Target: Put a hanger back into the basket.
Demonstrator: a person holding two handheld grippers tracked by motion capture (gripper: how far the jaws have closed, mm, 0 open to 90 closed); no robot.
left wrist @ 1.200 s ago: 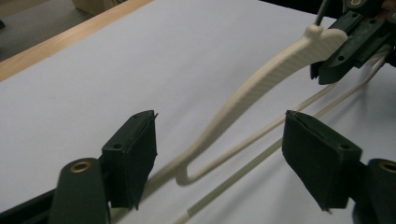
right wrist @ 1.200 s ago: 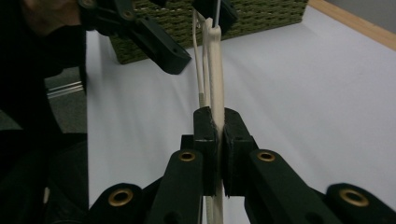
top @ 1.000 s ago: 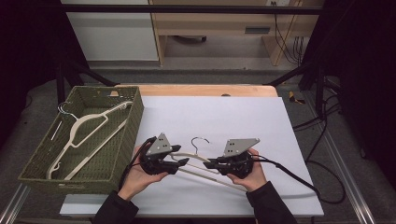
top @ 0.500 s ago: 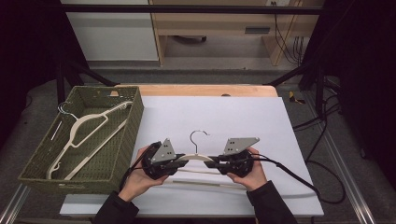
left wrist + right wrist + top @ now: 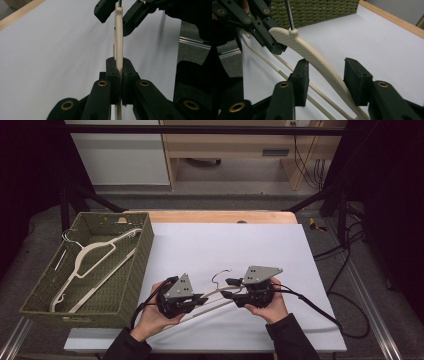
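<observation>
A green woven basket (image 5: 131, 270) is sitting at the worktop's (image 5: 240, 245) left, holding two cream hangers (image 5: 92, 257). In front, the left tool (image 5: 200, 299) is clenching a third cream hanger (image 5: 220, 292); the right tool (image 5: 226, 288), jaws just opening, is straddling it unclamped.

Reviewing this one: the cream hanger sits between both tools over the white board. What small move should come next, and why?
Probably draw the right tool clear of the hanger. Its jaws have just been opening and stand apart around the arm, while the left tool is shut on the hanger and can likely carry it toward the basket.
</observation>
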